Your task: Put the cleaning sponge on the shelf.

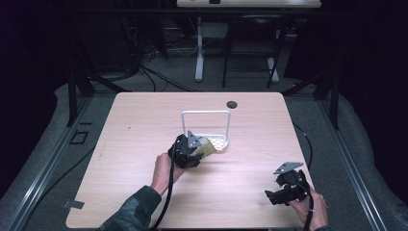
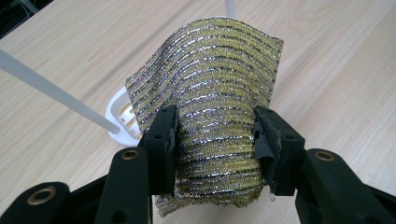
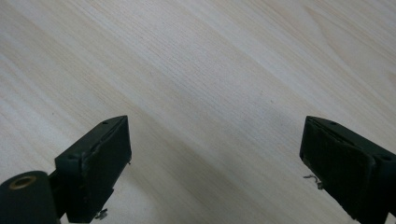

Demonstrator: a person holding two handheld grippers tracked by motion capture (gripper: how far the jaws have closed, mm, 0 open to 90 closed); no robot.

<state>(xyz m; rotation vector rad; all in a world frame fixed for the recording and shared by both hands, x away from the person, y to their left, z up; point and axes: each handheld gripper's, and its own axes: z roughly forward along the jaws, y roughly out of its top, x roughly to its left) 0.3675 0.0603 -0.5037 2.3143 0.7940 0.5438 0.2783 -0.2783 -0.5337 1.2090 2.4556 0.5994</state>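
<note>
A yellow-and-silver striped scouring cloth (image 2: 217, 112) is pinched between the two black jaws of my left gripper (image 2: 215, 140), bulging upward between them. In the high view the cloth (image 1: 206, 147) sticks out of the left gripper (image 1: 198, 150) just in front of a white wire rack (image 1: 206, 126) with a slotted base. The rack's base (image 2: 119, 119) and white rods lie just behind the cloth in the left gripper view. My right gripper (image 1: 270, 196) rests near the table's front right, open (image 3: 215, 163), with bare wood between its jaws.
The light wooden table (image 1: 144, 125) has a small dark round hole cover (image 1: 232, 104) near its far edge. Beyond the table stand desk legs and cables on a grey floor. Black cables trail from both grippers toward the front edge.
</note>
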